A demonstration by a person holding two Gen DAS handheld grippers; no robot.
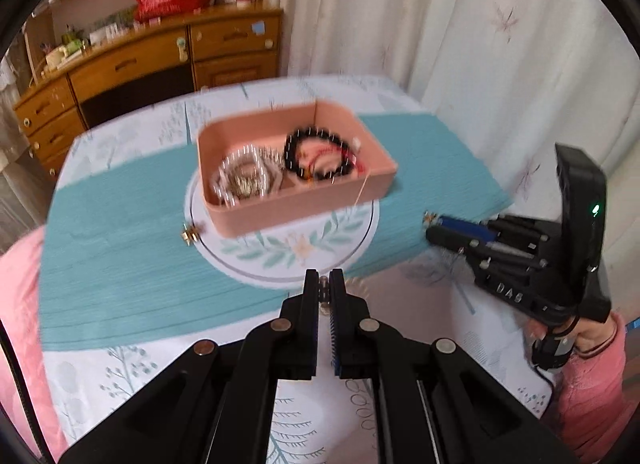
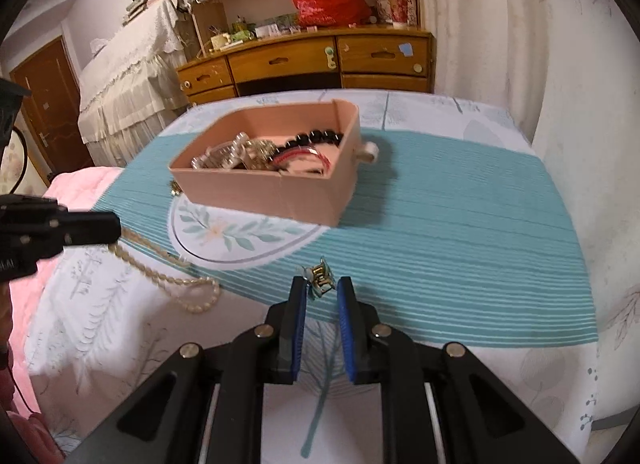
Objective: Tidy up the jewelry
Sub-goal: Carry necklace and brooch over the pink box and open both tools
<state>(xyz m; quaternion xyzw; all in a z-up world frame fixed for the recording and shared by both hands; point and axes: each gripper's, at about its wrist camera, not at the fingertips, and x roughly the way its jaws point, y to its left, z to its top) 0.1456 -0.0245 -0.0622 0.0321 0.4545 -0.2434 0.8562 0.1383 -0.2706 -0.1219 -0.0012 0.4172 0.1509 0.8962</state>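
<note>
A pink box (image 1: 304,208) (image 2: 256,196) sits on the teal cloth and holds a silver chain pile (image 1: 240,176), a black bead bracelet (image 1: 320,152) and a red string. My left gripper (image 1: 324,284) is shut on a pearl necklace (image 2: 168,272); a bead shows between its tips, and the strand trails over the cloth in the right wrist view. My right gripper (image 2: 322,284) is closed on a small gold clip (image 2: 320,278), low over the cloth in front of the box. Another gold clip (image 1: 190,233) lies left of the box.
The cloth-covered table (image 2: 460,224) has a curtain (image 2: 520,44) behind and to the right. A wooden dresser (image 2: 304,64) with a red bag stands beyond the far edge. Pink bedding (image 2: 80,184) lies to the left.
</note>
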